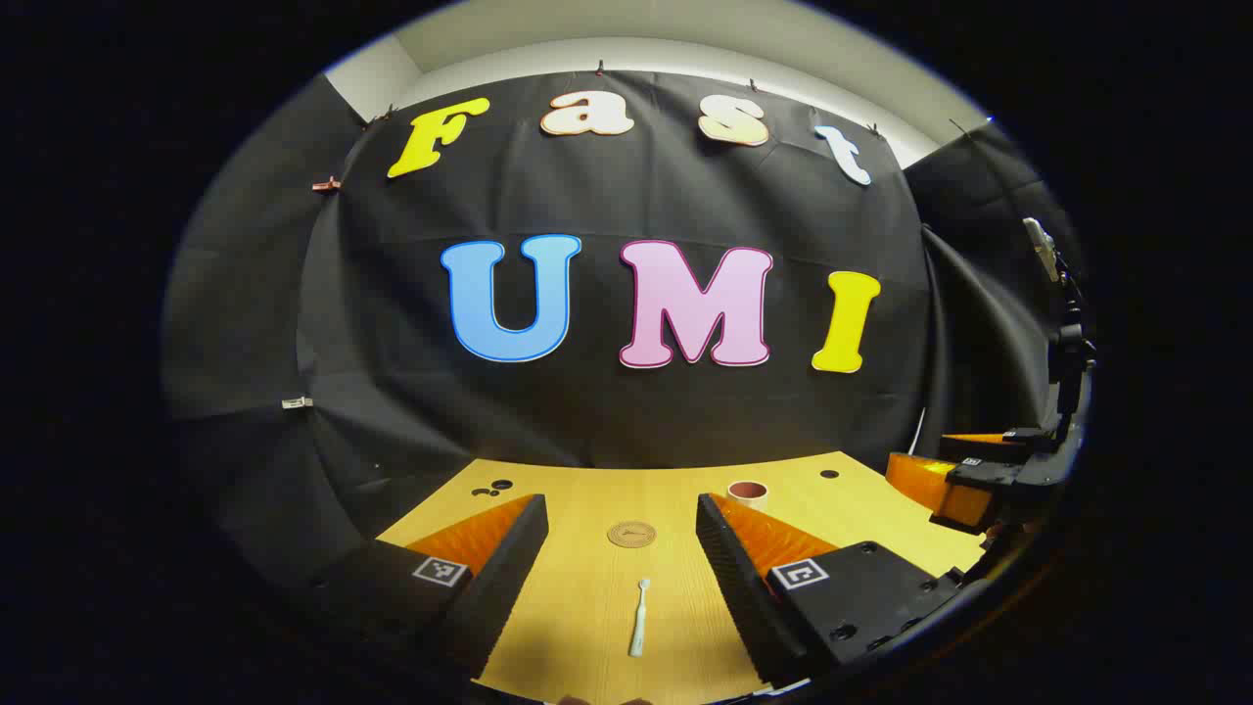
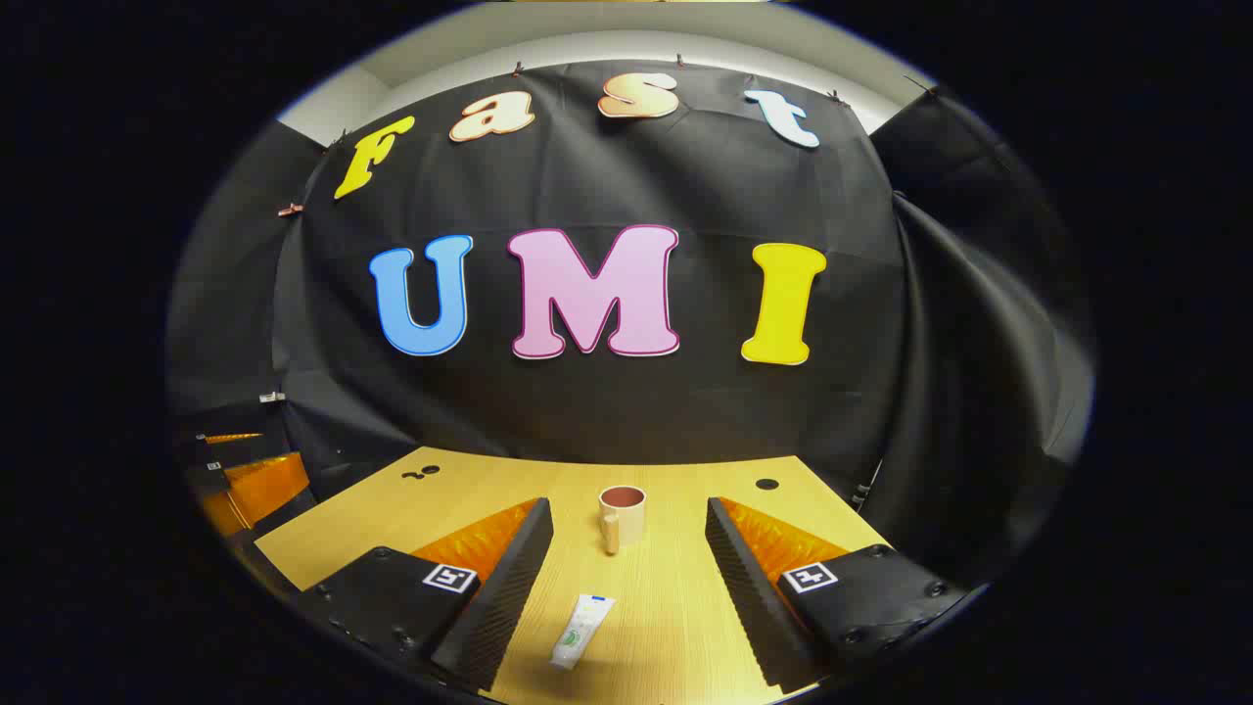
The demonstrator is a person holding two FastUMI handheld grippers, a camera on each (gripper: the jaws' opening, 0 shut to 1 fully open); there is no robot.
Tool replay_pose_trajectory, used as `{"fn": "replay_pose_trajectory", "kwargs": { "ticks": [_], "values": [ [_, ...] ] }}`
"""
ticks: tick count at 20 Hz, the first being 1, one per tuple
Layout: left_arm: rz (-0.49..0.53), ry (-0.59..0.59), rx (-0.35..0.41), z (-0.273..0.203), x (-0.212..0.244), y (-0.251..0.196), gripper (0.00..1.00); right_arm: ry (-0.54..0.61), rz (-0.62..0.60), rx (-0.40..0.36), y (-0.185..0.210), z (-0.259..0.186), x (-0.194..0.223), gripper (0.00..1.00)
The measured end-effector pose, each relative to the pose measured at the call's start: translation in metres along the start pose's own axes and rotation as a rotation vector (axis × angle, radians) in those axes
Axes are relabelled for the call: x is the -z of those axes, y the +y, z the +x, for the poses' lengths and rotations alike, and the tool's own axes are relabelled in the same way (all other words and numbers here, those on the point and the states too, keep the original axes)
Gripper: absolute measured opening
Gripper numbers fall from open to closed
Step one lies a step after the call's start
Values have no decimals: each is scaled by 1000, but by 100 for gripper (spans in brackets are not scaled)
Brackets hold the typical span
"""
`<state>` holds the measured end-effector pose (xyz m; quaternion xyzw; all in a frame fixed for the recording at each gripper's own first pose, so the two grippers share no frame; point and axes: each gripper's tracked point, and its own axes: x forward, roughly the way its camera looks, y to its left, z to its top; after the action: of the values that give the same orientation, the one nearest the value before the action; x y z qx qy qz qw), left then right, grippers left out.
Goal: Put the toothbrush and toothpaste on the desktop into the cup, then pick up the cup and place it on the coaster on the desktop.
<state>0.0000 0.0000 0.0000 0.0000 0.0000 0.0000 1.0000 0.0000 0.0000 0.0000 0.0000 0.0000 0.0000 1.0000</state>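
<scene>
In the left gripper view the spread left claw frames a light, stiff toothbrush flat on the surface, best pinched mid-handle; in the right gripper view the spread right claw frames soft toothpaste before the cup.

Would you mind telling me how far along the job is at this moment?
Nothing looks done yet. The toothbrush lies on the desk between the open left gripper, and the toothpaste lies flat before the open right gripper. The cup stands apart from the coaster. Every step remains.
</scene>
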Motion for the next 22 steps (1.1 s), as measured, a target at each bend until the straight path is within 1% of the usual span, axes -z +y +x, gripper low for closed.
{"fn": "replay_pose_trajectory", "kwargs": {
  "ticks": [3,11,15,19,22],
  "values": [
    [-42,8,-11,0,2,-1,97,18,5,-10,3,1,3,97],
    [-32,30,-1,2,9,-1,97,29,-3,-11,4,5,8,97],
    [-24,20,-23,4,8,5,97,66,-2,-14,8,12,17,97],
    [-32,41,-26,7,15,5,97,90,-2,-21,10,16,24,97],
    [-29,46,-32,8,20,7,97,156,-10,-9,8,24,43,97]
  ]
}}
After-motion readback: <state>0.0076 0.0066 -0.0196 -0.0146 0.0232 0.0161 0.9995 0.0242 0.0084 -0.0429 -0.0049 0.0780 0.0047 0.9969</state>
